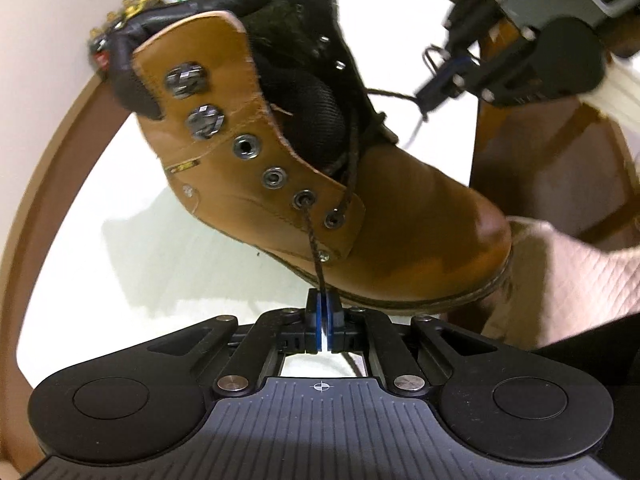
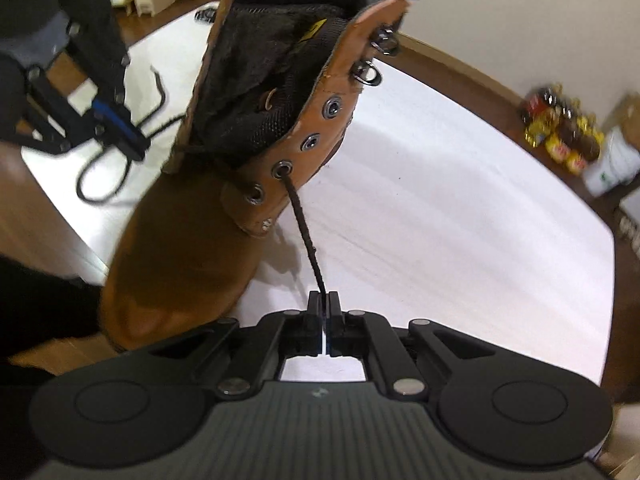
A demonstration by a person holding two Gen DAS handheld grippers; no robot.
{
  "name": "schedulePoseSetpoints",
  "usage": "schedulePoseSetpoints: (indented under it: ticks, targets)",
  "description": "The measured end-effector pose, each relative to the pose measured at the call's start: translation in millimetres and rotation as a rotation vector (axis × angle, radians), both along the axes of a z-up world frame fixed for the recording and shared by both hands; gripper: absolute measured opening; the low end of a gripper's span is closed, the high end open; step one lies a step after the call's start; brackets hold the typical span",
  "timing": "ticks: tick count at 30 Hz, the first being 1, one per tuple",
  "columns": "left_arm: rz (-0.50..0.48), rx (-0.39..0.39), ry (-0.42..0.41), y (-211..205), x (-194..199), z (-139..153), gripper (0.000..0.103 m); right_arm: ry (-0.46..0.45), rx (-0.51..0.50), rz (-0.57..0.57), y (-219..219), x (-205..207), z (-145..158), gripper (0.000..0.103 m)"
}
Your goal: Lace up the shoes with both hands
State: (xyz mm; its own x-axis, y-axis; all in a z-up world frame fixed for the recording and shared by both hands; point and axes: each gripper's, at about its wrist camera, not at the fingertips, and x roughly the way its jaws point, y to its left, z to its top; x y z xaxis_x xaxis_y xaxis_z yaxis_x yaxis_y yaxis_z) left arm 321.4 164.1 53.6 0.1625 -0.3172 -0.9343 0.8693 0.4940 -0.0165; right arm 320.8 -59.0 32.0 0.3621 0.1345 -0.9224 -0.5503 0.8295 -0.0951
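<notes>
A tan leather work boot [image 1: 304,184] stood on the white table [image 1: 120,260], toe toward five o'clock. Each thin, limp lace end [image 1: 314,240] was pinched near its eyelet by the closed left gripper [image 1: 323,312] and right gripper [image 2: 323,312]; the cord was judged likely to slip unless gripped close to the tip.

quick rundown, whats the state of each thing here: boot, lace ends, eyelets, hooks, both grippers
boot: tilted on the white table, shaft open, mostly unlaced
left lace end: out of the second eyelet, taut, pinched
right lace end: out of the second eyelet, taut, pinched
upper eyelets: empty
hooks: empty
left gripper: fingers shut on lace
right gripper: fingers shut on lace
</notes>
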Motion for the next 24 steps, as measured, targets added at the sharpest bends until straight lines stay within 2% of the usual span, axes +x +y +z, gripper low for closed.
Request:
schedulePoseSetpoints:
  ticks: [2,5,7,8,10,12,13,15,17,19,20,21,24]
  targets:
    - [0.009,0.015,-0.011,6.3,-4.0,1.4,0.007,0.032,0.062,-0.040,20.9,-52.6,12.6,0.002]
    - [0.025,0.032,-0.030,15.5,-10.1,3.8,0.007,0.141,0.289,-0.180,0.0,-46.5,20.1,0.002]
    - [0.048,0.028,-0.040,22.0,-13.9,7.4,0.007,0.253,0.562,-0.335,-23.7,-45.7,27.1,0.002]
    - [0.060,0.023,-0.044,25.5,-15.2,9.7,0.007,0.290,0.655,-0.376,-30.0,-45.2,27.2,0.002]
    - [0.082,0.011,-0.053,30.8,-15.6,13.5,0.007,0.417,0.993,-0.505,-48.5,-42.0,21.2,0.002]
    - [0.105,-0.006,-0.057,34.1,-18.0,16.7,0.007,0.509,1.379,-0.610,-56.9,-38.5,12.9,0.002]
    - [0.112,-0.011,-0.053,36.4,-17.5,17.1,0.007,0.520,1.447,-0.625,-57.2,-37.2,12.6,0.004]
    - [0.121,-0.010,-0.062,38.1,-17.3,19.7,0.007,0.477,1.469,-0.683,-60.7,-33.1,16.0,0.010]
    - [0.107,-0.017,-0.081,34.7,-19.4,25.3,0.007,0.414,1.391,-0.728,-68.3,-30.7,20.9,0.014]
    - [0.094,-0.016,-0.085,32.2,-22.1,25.5,0.007,0.308,1.233,-0.782,-86.1,-34.8,29.5,0.014]
    - [0.084,-0.014,-0.094,31.3,-24.5,25.1,0.007,0.243,1.125,-0.797,-96.0,-39.7,35.4,0.014]
    - [0.073,-0.011,-0.104,30.5,-26.9,25.1,0.007,0.160,0.972,-0.807,-108.1,-46.5,43.3,0.015]
    - [0.053,-0.010,-0.112,24.7,-31.8,21.9,0.008,0.069,0.708,-0.822,-124.2,-61.7,48.9,0.015]
